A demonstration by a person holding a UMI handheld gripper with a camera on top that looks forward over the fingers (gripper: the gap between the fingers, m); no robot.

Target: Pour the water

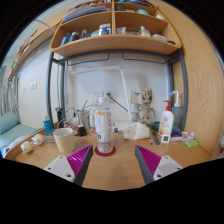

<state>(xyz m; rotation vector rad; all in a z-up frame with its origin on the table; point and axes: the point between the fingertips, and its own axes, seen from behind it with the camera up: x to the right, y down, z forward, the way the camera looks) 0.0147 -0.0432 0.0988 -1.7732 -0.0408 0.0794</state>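
On the wooden tabletop (112,168), just ahead of your gripper (112,160) and roughly btwn its two fingers, stands the clear water bottle (104,130), upright, w/ a red-and-white label and a red base. Your gripper is open: the magenta pads (150,160) sit wide apart, nothing held, bottle not touched by either one. Just left of the bottle, on the same tabletop, there's a cream-coloured cup (64,139), standing upright and apart from the bottle. Further left, near the tabletop's left edge, a small blue-topped container (47,127) and a couple of small white cups (27,146); can't tell more abt them. To the right of the bottle lies a crumpled white cloth or paper (136,131), and beyond it a white bottle w/ a red cap (166,122), upright, toward the right edge. Behind everything, at the tabletop's back edge, misc. clutter vs. the wall. Above, two wooden shelves (115,47) carry bowls and dishes.
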